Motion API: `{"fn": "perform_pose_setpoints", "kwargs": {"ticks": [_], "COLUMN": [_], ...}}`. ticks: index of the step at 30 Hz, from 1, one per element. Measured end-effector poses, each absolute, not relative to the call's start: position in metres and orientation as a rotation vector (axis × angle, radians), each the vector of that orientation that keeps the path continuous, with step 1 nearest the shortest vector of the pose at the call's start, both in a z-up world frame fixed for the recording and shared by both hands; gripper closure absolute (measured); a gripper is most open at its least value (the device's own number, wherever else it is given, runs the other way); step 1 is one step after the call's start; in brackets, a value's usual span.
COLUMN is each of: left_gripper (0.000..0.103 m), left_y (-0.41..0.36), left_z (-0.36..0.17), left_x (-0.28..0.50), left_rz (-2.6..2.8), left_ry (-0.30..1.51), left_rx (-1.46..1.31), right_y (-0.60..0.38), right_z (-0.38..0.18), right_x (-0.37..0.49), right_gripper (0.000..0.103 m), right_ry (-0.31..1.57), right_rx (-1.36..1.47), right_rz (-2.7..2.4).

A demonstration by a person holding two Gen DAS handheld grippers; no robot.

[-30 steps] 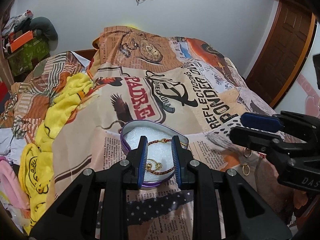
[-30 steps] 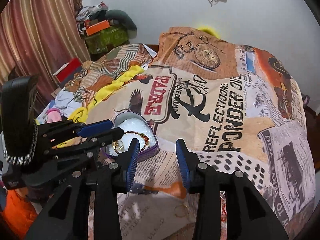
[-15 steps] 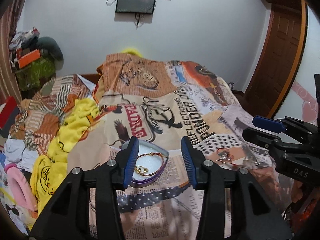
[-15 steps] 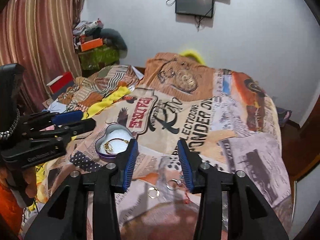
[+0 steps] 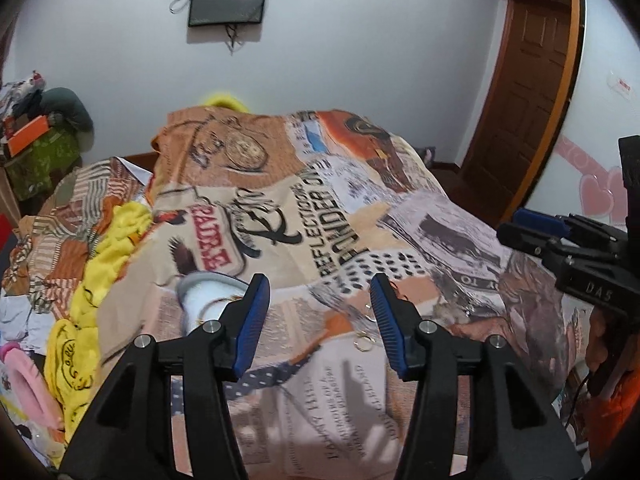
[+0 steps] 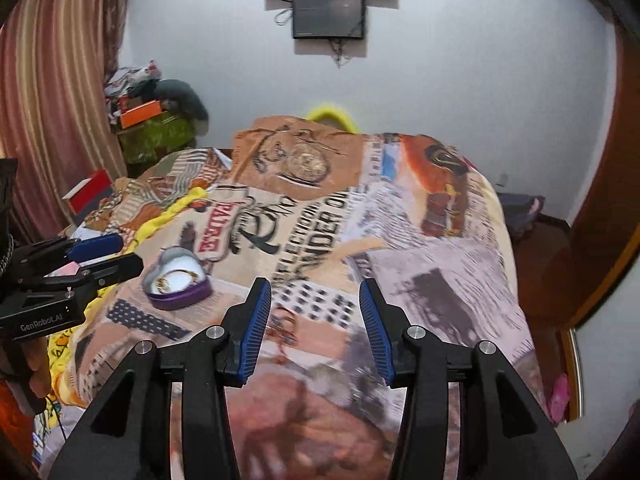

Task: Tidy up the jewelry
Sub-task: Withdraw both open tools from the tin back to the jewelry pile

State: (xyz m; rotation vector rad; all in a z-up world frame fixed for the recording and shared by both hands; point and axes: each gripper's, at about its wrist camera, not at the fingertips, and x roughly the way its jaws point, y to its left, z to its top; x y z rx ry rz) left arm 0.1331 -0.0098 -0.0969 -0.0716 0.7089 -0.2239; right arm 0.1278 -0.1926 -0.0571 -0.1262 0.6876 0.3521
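Left gripper (image 5: 318, 312): my fingers stand spread wide with nothing between them, held above the bed

Right gripper (image 6: 314, 320): likewise spread and empty, raised over the near end of the printed bedspread (image 6: 420, 240)

Heart-shaped box (image 6: 178, 284): purple-walled, white-lined, resting on the bedspread; a gold bracelet (image 6: 176, 278) already lies inside it

Loose rings (image 5: 362, 344): small gold hoops lying flat on the cloth, outside the box, just inside my left gripper's right finger in the left view

Deciding relation: the rings lie ahead of and below my left gripper, slightly right of its centre line; the box lies to its left, partly hidden behind the left finger

Nearer hand: I judge the left, since the rings do not show clearly in the right view

Long axis: a ring has none; each lies flat, opening upward

Box heading: lobes toward the far wall, point toward me, widest across the lobes
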Motion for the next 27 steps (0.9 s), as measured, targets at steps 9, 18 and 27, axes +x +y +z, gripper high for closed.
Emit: {"fn": "perform_pose_setpoints", "kwargs": {"ticks": [9, 18, 27], "left_gripper": [0.051, 0.051, 0.052], "left_y": [-0.037, -0.05, -0.06], "left_z": [-0.129, -0.161, -0.179], "left_x": [0.146, 0.151, 0.156], "left_rz": [-0.268, -0.296, -0.315], "left_ry": [0.805, 0.889, 0.925], "left_rx": [-0.045, -0.032, -0.031], "right_y": [-0.239, -0.255, -0.244], "right_z": [-0.081, -0.127, -0.139], "right_x": [0.133, 0.135, 0.132], "right_gripper": [0.061, 0.061, 0.061], "right_ry": [0.761, 0.913, 0.911], "right_rx": [-0.089, -0.053, -0.02], "right_rz": [0.272, 0.297, 0.391]}}
